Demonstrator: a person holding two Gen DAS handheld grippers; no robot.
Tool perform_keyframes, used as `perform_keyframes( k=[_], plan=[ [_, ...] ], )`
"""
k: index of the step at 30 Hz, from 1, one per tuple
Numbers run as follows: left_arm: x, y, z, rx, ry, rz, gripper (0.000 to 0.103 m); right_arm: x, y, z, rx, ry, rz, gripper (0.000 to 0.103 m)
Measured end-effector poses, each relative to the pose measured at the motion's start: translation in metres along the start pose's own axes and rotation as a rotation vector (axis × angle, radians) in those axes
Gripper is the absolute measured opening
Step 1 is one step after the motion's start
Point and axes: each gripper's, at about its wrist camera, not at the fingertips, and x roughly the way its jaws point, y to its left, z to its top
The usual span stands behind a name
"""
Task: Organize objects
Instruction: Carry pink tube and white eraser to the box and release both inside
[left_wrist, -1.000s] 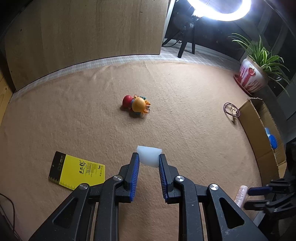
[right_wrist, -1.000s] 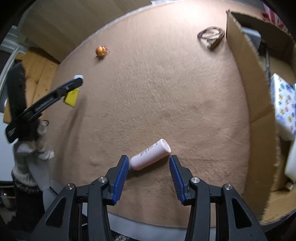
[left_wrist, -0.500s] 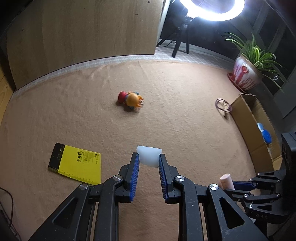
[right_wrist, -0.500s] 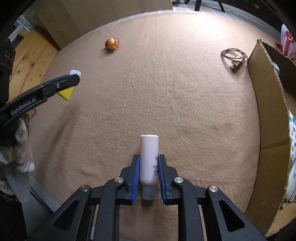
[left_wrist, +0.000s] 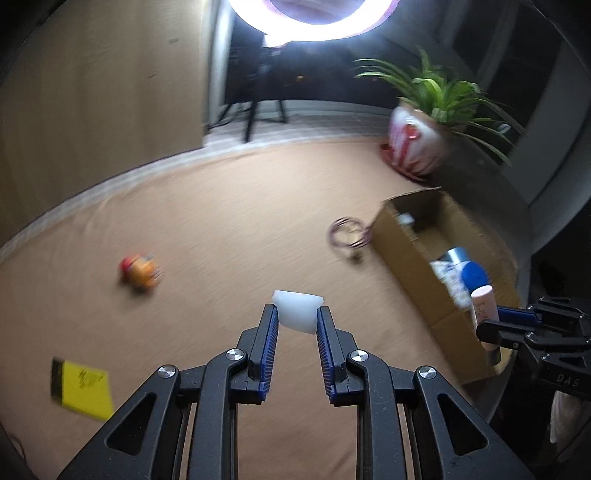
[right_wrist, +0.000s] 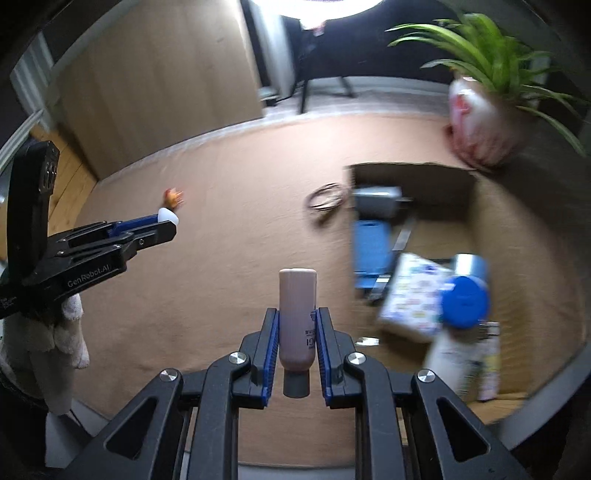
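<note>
Grippers are both up in the air over a tan carpet (left_wrist: 229, 229), and each one has something pinched in it. The left gripper (left_wrist: 297, 319) holds a small white block (left_wrist: 297, 310) between its blue pads. The block is short and stubby, and its wide side runs across from one pad to the other. It sticks out just past the tips.

The right gripper (right_wrist: 297, 325) is squeezed tight on a pink bottle (right_wrist: 297, 314). The bottle is long and thin. Its long side runs straight along the fingers, with the flat bottom end pointing forward, away from the gripper, and the grey cap (right_wrist: 295, 384) back toward the hand. In the left wrist view the same bottle stands nearly straight up, just in front of the cardboard box (left_wrist: 406, 251).

That box sits ahead and to the right of both grippers. Inside it I can see a blue round lid (right_wrist: 466, 301), a box with tiny pictures on it (right_wrist: 413, 291) and some other things, all blurry. A coil of cable (right_wrist: 327, 197) lies just beside the box on the carpet. Far off to the left ahead of the left gripper is an orange and red toy (left_wrist: 140, 271). A yellow pad (left_wrist: 83, 387) lies lower left, close to the left gripper. A potted plant (left_wrist: 424, 133) stands beyond the box.
</note>
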Motion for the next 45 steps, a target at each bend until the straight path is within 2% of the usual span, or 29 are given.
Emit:
perform_keyframes(
  k=[8,13,20,24,25,26,27,28,29,33,39,41,44,45],
  plan=[
    [0.032,-0.084,0.047,0.106,-0.018,-0.107,0.023,-0.02,-0.059,-0.014,0.091,-0.005,-0.036,0.017],
    [0.061,-0.134,0.067,0.148,0.008,-0.172,0.023,-0.014,-0.071,-0.021,0.111,0.002,-0.044,0.017],
    [0.093,-0.172,0.078,0.171,0.047,-0.213,0.023,-0.011,-0.085,-0.024,0.125,0.002,-0.052,0.018],
    [0.105,-0.184,0.081,0.192,0.056,-0.24,0.028,-0.009,-0.091,-0.024,0.13,0.008,-0.044,0.018],
    [0.106,-0.186,0.082,0.198,0.054,-0.245,0.031,-0.01,-0.092,-0.024,0.127,0.0,-0.047,0.022],
    [0.108,-0.186,0.082,0.202,0.058,-0.249,0.036,-0.01,-0.092,-0.023,0.121,0.0,-0.052,0.03],
    [0.109,-0.187,0.083,0.2,0.065,-0.246,0.055,-0.01,-0.092,-0.022,0.118,-0.002,-0.058,0.046],
    [0.109,-0.185,0.083,0.193,0.062,-0.239,0.071,-0.012,-0.092,-0.022,0.118,-0.018,-0.06,0.051],
    [0.106,-0.182,0.084,0.187,0.047,-0.232,0.073,-0.014,-0.093,-0.022,0.118,-0.034,-0.061,0.051],
    [0.093,-0.162,0.086,0.183,-0.009,-0.195,0.073,-0.016,-0.095,-0.02,0.135,-0.037,-0.041,0.051],
    [0.096,-0.105,0.083,0.1,0.008,-0.135,0.072,-0.01,-0.095,-0.02,0.144,-0.022,-0.036,0.051],
    [0.1,-0.084,0.078,0.071,0.026,-0.118,0.068,-0.009,-0.096,-0.02,0.151,-0.022,-0.029,0.051],
    [0.107,-0.066,0.07,0.089,0.051,-0.071,0.058,-0.009,-0.095,-0.018,0.158,-0.025,-0.022,0.051],
    [0.111,-0.063,0.067,0.102,0.065,-0.06,0.052,-0.008,-0.095,-0.018,0.161,-0.025,-0.02,0.051]
  ],
)
